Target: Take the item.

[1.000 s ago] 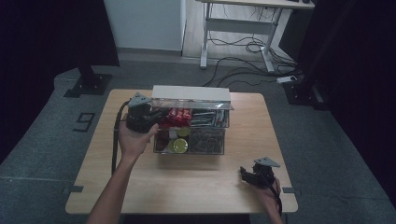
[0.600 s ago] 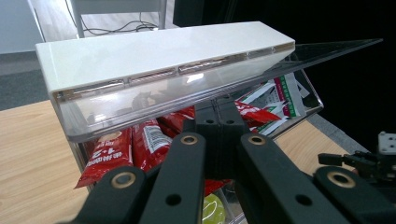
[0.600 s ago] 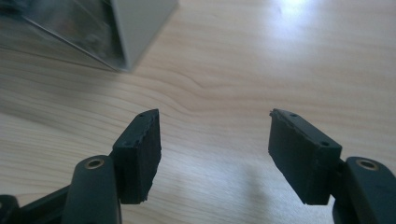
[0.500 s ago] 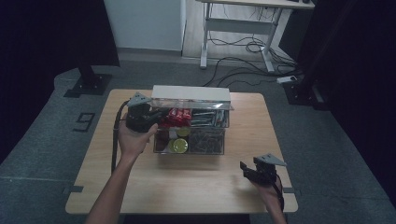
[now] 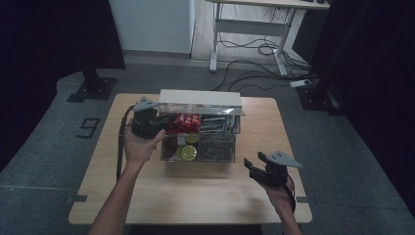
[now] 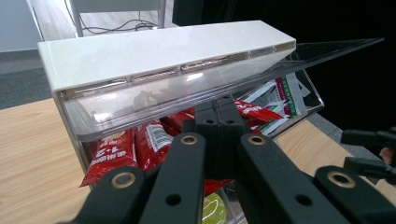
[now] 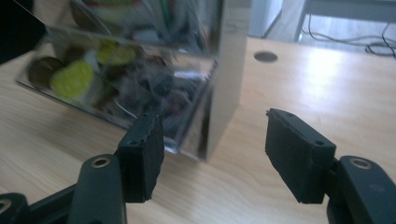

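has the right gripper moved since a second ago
Yes. In the high view the right gripper sits slightly lower in the picture and farther from the clear organizer box than a second ago. Its jaws have just been closing, with nothing between them.

Wooden table point(image 5: 205, 196) on grey floor, white desk frame point(image 5: 254, 29) beyond the table's far edge, tangled cables point(image 5: 254, 56) beneath it, black stand base point(image 5: 93, 88) off the table's far-left corner
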`<state>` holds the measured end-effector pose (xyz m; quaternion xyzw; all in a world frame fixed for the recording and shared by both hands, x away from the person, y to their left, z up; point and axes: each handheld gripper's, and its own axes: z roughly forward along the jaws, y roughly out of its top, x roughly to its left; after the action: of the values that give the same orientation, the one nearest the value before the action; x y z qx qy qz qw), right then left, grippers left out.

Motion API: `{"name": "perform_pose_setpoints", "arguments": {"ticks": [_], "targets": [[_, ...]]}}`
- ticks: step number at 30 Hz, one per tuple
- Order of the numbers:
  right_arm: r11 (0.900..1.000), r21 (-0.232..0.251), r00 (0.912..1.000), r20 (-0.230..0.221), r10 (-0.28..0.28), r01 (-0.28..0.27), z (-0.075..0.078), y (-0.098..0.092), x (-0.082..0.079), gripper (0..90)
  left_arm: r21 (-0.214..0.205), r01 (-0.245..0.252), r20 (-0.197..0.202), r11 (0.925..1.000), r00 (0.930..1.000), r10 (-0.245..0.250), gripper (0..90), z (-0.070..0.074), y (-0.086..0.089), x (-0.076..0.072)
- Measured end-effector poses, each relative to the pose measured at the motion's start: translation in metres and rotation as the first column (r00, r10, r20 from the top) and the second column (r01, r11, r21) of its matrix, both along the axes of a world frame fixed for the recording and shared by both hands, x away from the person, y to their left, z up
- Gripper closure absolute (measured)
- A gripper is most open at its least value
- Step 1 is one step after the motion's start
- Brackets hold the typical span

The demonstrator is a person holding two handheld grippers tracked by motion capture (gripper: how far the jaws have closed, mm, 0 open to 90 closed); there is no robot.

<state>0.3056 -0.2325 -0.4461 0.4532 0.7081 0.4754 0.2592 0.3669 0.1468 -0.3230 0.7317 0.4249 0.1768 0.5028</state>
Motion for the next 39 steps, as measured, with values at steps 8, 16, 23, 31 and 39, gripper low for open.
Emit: {"name": "perform_pose_setpoints", "arguments": {"ticks": [8,16,23,31,39], "targets": [[0.9984,0.011,0.9983,0.022,0.054,-0.055,0.027,0.016,0.005,38.2,-0.002,0.001,0.0,1.0,1.0,-0.001,90.0,0.0,-0.001,0.001],[0.9968,0.035,0.9964,0.048,0.07,-0.072,0.047,0.028,0.012,42.9,0.002,0.004,-0.005,1.0,1.0,-0.004,90.0,0.0,-0.002,0.002],[0.9961,0.043,0.9951,0.065,0.074,-0.077,0.06,0.035,0.024,52.4,0.002,0.007,-0.007,1.0,0.9999,-0.007,90.0,0.0,-0.002,0.002],[0.9956,0.038,0.9943,0.067,0.083,-0.086,0.064,0.045,0.031,54.6,0.001,0.009,-0.007,1.0,0.9999,-0.009,90.0,-0.001,-0.002,0.003],[0.9955,0.034,0.9942,0.066,0.086,-0.088,0.066,0.052,0.038,54.6,-0.001,0.009,-0.005,1.0,0.9999,-0.009,90.0,-0.001,-0.001,0.002]]}}
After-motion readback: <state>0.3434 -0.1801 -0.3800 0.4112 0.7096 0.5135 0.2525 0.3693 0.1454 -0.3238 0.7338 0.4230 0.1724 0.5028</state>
